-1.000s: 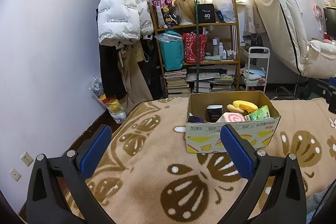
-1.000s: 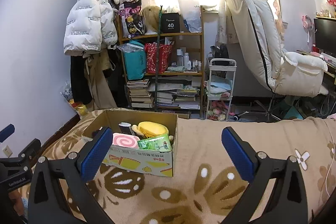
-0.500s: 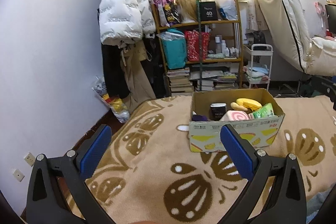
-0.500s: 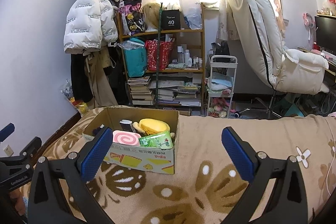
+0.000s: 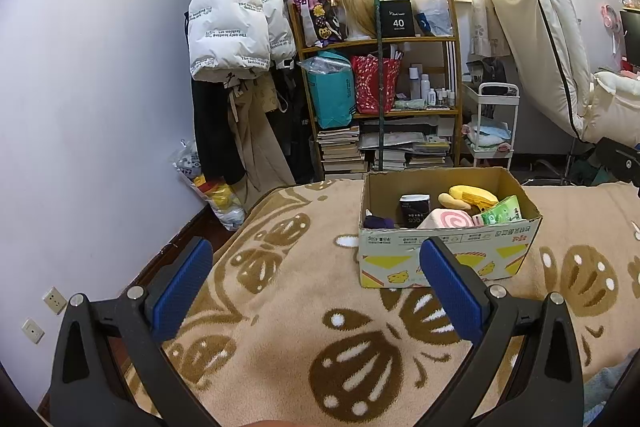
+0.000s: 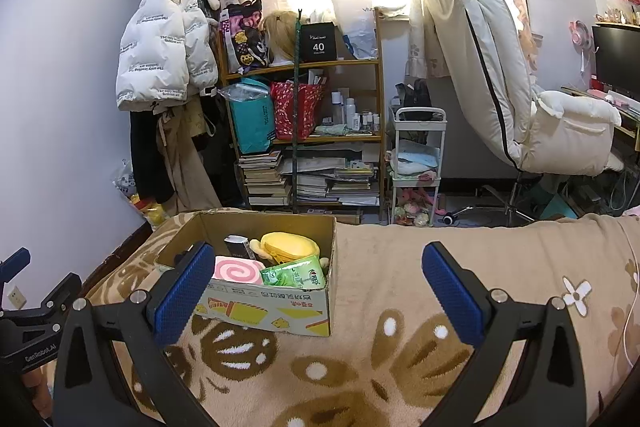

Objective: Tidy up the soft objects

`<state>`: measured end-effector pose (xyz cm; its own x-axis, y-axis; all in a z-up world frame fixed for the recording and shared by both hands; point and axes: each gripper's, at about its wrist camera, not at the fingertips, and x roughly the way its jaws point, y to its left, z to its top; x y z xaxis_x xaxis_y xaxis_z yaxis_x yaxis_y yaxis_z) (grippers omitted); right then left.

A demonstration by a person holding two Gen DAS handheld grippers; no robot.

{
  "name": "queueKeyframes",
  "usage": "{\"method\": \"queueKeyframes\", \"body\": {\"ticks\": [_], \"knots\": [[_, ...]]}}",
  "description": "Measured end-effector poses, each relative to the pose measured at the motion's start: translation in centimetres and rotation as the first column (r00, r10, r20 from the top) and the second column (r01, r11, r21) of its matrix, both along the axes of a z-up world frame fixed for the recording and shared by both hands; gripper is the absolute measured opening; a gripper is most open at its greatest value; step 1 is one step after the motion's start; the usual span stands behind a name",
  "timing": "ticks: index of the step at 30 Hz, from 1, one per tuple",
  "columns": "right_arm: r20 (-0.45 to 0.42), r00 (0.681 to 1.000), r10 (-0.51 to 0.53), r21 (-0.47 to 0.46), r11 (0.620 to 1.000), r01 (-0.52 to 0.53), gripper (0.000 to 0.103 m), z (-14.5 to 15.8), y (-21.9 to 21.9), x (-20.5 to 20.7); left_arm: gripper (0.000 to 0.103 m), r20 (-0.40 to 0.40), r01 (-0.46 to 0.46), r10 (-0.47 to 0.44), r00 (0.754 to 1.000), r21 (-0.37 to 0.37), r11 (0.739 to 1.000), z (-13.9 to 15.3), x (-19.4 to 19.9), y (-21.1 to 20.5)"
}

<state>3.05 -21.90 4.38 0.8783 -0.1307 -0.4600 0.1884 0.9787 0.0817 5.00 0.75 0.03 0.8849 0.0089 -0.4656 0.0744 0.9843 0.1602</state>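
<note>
Cardboard box (image 5: 448, 251): it stands on the bed blanket (image 5: 304, 339), top open, with the soft things inside.
Contents: a pink swirl cushion (image 5: 450, 219) near the front wall, a green packet (image 5: 502, 211) at its right, a yellow plush (image 5: 472, 197) farther back, a dark small carton (image 5: 415, 209) and a purple cloth (image 5: 378, 222) at the left.
Left claw (image 5: 316, 283): released, its two blue pads stand wide apart and nothing is between them.
Right claw (image 6: 316, 285): also released and carrying nothing.
Box relative to left claw: far and to the right; the right pad overlaps the front wall of the box in this view, but the claw is clearly nearer than the box.
Box relative to right claw: far and to the left; the left pad stands in front of the near left corner of the box (image 6: 256, 291).
Stage: no soft thing lies loose on the blanket that I can see. This fits a box just filled, and also a box waiting to be sorted out; the pictures do not decide.
Advice for a good grip: soft things give way, so, in my judgement, come from above, centre the pads on the thick middle part, and close slowly without catching the cardboard wall.
Risk: the green packet leans on the cushion and may slide when its neighbour moves.
</note>
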Motion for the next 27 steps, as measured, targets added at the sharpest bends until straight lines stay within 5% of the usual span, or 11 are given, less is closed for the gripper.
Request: {"method": "queueKeyframes", "body": {"ticks": [27], "knots": [[0.000,1.000,-0.007,0.004,1.000,0.007,0.103,-0.24,0.16,0.09,0.102,0.017,0.001,-0.001,1.000,0.001,1.000,0.32,-0.19,-0.13]]}}
